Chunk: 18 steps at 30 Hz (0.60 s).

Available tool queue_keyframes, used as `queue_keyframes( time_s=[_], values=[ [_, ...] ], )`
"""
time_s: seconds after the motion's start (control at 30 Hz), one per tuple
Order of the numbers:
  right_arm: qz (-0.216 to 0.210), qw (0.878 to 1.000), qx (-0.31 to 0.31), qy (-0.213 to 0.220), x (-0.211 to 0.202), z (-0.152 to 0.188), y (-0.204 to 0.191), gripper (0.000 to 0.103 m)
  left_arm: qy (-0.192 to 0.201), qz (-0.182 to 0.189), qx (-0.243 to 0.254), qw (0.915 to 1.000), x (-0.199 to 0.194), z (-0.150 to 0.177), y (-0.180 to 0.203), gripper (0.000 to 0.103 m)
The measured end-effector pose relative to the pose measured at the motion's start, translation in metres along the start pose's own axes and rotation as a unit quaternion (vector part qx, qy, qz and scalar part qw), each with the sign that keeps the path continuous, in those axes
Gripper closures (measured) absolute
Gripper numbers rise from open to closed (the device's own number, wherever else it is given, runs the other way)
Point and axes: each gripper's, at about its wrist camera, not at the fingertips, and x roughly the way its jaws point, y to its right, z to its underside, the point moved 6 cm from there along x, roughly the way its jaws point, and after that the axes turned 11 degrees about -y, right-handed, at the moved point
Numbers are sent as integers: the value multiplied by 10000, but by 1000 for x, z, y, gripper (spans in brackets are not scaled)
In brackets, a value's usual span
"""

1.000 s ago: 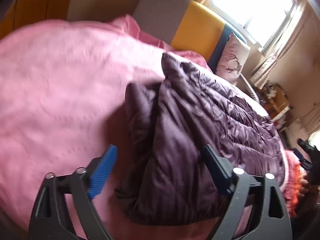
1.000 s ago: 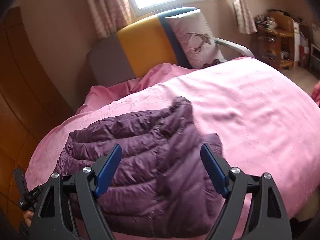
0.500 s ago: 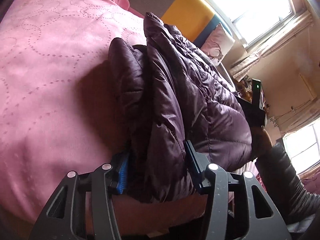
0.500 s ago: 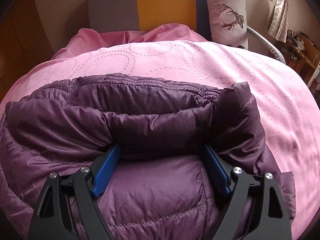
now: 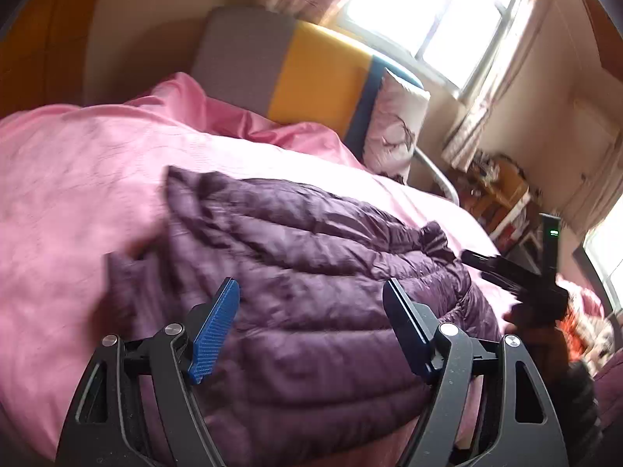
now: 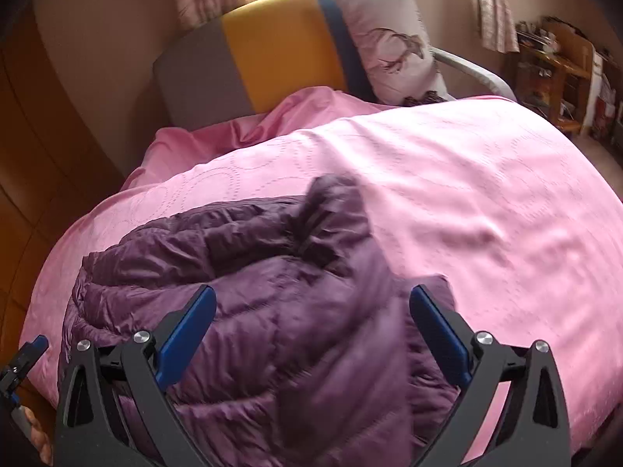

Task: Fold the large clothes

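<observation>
Since half a second earlier, both grippers have been drawn back and lifted off the purple down jacket (image 5: 323,284), whose folds had then been pinched between their pads. The pink bedspread (image 6: 467,179) is seen covering the whole bed, up to the grey, yellow and blue headboard (image 6: 280,50), against which a white pillow (image 6: 389,43) is propped. The jacket is laid folded near the foot edge of the bed, toward its left corner in the right wrist view. The left gripper (image 5: 311,323) is held above the jacket with its jaws opening, nothing gripped. The right gripper (image 6: 311,330) is likewise spread wide and opening, with the fabric below and untouched.
</observation>
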Motion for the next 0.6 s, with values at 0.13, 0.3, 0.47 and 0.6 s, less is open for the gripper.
queue_keyframes(
  time_s=[0.13,0.3,0.47,0.6],
  values=[
    [-414,9955,724,-458,8,33,52,2,-500,-315,273,9979,58,-2,26,33],
    [-1347,9829,1014,-742,12,71,59,2,-671,-689,454,9943,91,13,23,33],
    [-1390,9862,559,-710,18,78,33,2,-608,-675,524,9945,93,19,18,33],
    [-1443,9850,806,-497,20,74,30,11,-539,-595,500,9955,93,23,17,33]
  ],
)
